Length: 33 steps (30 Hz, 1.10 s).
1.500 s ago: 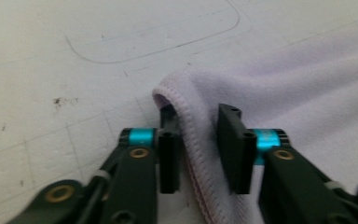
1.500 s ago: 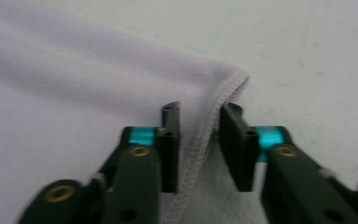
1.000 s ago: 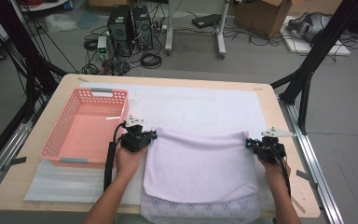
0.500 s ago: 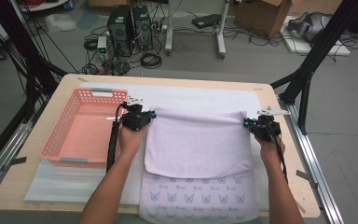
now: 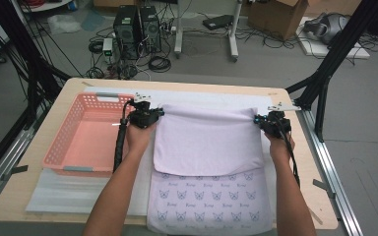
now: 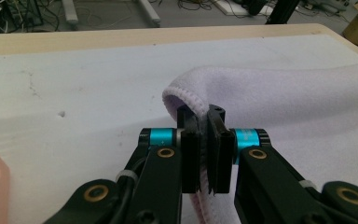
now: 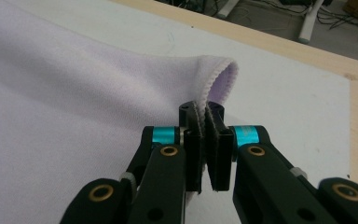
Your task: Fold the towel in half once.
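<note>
- A pale wooden table [image 5: 39, 196] stands on a grey floor strewn with cables, with computer towers [image 5: 137, 27] and a cardboard box [image 5: 275, 17] beyond its far edge; a white sheet [image 5: 78, 191] covers most of the tabletop.
- A pink plastic basket [image 5: 86, 140] with perforated walls sits on the table's left part, just beside the person's left forearm.
- A lilac towel [image 5: 204, 142] lies in the middle of the sheet, its plain side folded over toward the far edge; the near part, printed with small cat faces, lies flat and reaches the table's near edge.
- The left gripper [image 5: 146, 117] holds the fold's far left corner — in the left gripper view [image 6: 204, 149] its jaws are pressed together on the stitched hem, which loops up above them.
- The right gripper [image 5: 270, 122] holds the far right corner likewise; in the right gripper view [image 7: 204, 151] the jaws pinch the hem, and the corner curls over just past them.
- Between the two grippers the folded edge runs nearly straight across the table.
</note>
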Available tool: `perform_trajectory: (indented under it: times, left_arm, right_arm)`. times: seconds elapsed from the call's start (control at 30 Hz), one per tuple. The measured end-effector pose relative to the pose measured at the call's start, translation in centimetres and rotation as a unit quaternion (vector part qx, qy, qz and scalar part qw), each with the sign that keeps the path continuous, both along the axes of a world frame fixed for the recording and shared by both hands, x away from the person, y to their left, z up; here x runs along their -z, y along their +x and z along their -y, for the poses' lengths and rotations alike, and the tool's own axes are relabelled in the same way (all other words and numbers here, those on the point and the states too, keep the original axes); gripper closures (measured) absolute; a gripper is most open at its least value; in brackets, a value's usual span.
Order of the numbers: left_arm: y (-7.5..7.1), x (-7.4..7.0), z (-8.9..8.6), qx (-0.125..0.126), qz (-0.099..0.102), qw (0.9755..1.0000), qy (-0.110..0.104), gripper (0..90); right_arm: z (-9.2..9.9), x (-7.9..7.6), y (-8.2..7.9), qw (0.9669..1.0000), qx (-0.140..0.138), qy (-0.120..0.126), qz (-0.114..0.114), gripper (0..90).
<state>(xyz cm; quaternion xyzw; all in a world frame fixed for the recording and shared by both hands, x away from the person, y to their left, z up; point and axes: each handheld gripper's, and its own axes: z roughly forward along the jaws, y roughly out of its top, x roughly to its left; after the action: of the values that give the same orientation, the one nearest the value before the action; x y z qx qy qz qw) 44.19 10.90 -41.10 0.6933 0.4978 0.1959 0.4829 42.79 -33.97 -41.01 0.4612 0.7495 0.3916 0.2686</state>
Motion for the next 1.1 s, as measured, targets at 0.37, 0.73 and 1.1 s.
perform_trajectory:
  times: [0.37, 0.73, 1.1]
  left_arm:
    - [-0.8, 0.1, 1.6, 0.039, -0.017, 0.9991, 0.002, 59.2]
    - [-5.1, 1.3, 2.2, 0.068, 0.000, 0.9976, -0.016, 57.0]
    - [-10.4, 1.7, 1.7, 0.097, 0.001, 0.9951, -0.022, 52.7]
  right_arm:
    - [-0.1, 0.4, 0.1, 0.9993, 0.015, 0.011, -0.032, 66.6]
    - [-0.2, -0.6, -3.1, 0.9977, -0.022, 0.013, -0.062, 63.7]
    - [-0.3, 0.3, -8.6, 0.9944, -0.058, 0.034, -0.082, 61.9]
